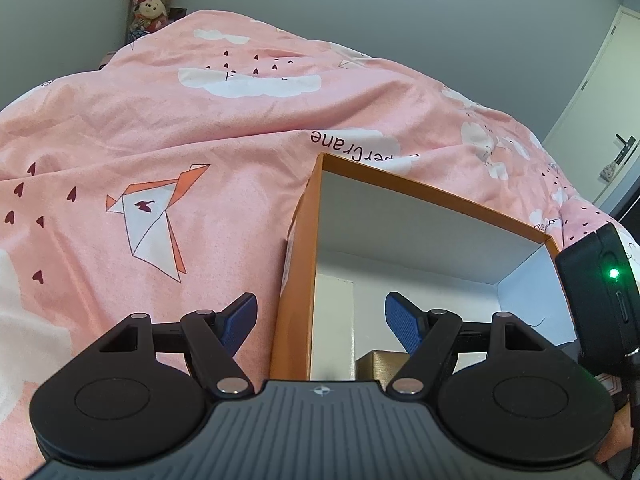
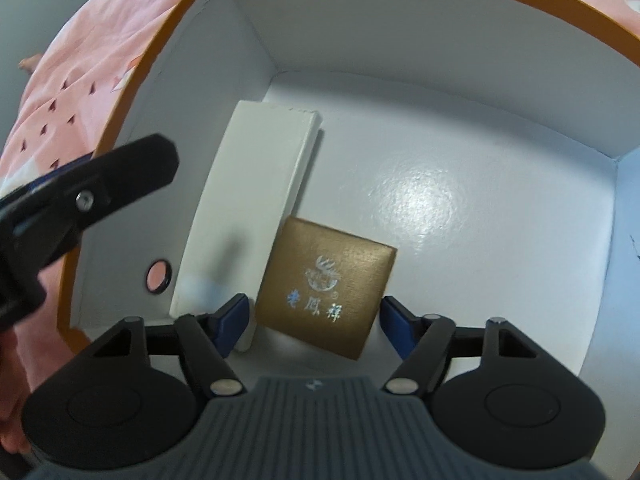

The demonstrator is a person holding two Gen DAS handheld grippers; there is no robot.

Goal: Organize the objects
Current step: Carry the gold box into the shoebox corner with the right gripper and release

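Note:
An orange cardboard box (image 1: 308, 220) with white inner walls (image 2: 200, 92) stands open on the pink bedspread. Inside it lie a gold jewellery box (image 2: 326, 284) with silver print and a long white box (image 2: 248, 208) against the left wall. My right gripper (image 2: 314, 322) is open just above the gold box, its blue pads on either side, not touching it. My left gripper (image 1: 320, 322) is open and straddles the orange box's left wall, one finger outside and one inside. A corner of the gold box shows in the left wrist view (image 1: 376, 364). The left gripper's finger (image 2: 120, 176) shows in the right wrist view.
The pink bedspread (image 1: 160, 128) with crane and cloud prints covers the bed around the box. Stuffed toys (image 1: 150, 4) stand at the far wall. A door (image 1: 600, 100) is at the right. A round hole (image 2: 159, 276) is in the box's left wall.

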